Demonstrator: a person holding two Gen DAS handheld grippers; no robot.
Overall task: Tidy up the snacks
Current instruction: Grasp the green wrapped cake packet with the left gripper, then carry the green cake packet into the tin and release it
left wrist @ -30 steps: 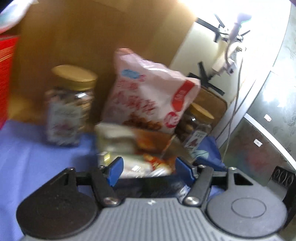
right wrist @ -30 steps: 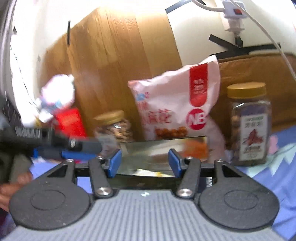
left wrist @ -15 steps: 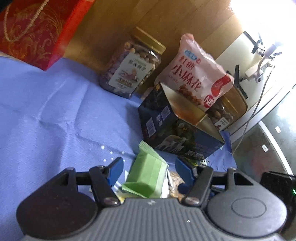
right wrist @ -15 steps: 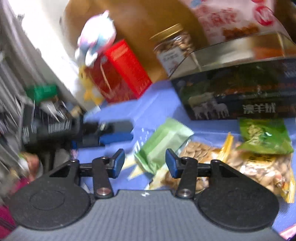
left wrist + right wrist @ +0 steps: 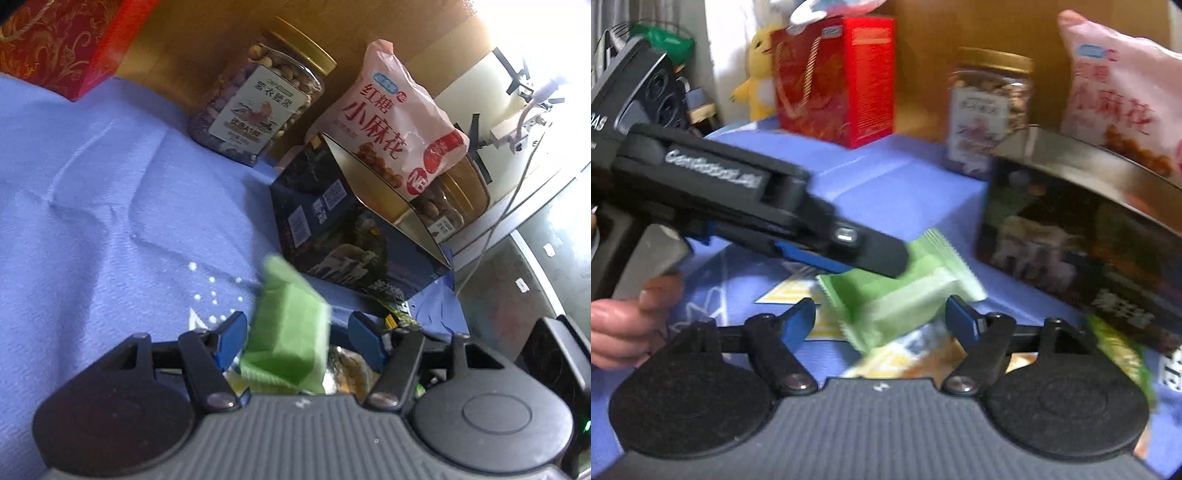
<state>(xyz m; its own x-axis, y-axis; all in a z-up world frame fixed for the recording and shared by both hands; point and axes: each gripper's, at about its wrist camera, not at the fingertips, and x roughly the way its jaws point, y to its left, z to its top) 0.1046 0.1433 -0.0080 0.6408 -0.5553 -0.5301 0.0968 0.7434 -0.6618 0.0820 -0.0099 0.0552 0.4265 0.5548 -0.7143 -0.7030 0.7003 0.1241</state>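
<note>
A light green snack packet [image 5: 291,325] lies tilted and blurred on the blue cloth [image 5: 110,206], in front of a dark printed box [image 5: 351,236] with a gold inside. My left gripper [image 5: 299,336] has the packet between its jaws, which are closing; the right pad stands clear of it. In the right wrist view the same green packet [image 5: 905,295] sits between my right gripper's [image 5: 881,317] opening jaws, untouched by either pad. The left gripper's fingers [image 5: 871,254] reach in from the left over the packet's far end.
Against the wooden back stand a gold-lidded nut jar [image 5: 258,99], a pink snack bag [image 5: 399,122] and a red gift bag [image 5: 62,40]. More nut and green packets [image 5: 1119,347] lie before the dark box [image 5: 1071,251]. A person's hand [image 5: 624,321] grips the left handle.
Both views tipped down from the jars and box to the loose packets. The right gripper swung left and its jaws widened. The green packet now sits more upright between the left fingers.
</note>
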